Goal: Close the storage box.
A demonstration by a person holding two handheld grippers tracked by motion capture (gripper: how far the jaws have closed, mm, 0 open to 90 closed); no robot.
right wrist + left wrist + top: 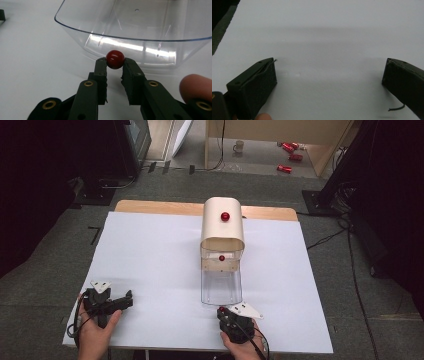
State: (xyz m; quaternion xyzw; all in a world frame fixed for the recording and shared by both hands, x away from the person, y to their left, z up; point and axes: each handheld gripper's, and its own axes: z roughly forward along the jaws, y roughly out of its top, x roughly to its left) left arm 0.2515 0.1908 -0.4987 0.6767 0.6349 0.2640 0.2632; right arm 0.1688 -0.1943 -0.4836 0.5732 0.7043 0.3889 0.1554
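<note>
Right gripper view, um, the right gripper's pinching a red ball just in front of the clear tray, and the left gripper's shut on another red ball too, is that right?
Not quite. The left gripper holds nothing: the left gripper view shows its jaws wide apart over the bare white sheet. The rest stands: the right gripper pinches a red ball just in front of the clear tray.

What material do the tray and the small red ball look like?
The tray looks like clear, glossy hard plastic: the table shows through its walls, which carry bright glints. The red ball, pinched in the right claw, is smooth and shiny; plastic, glass or painted wood.
</note>
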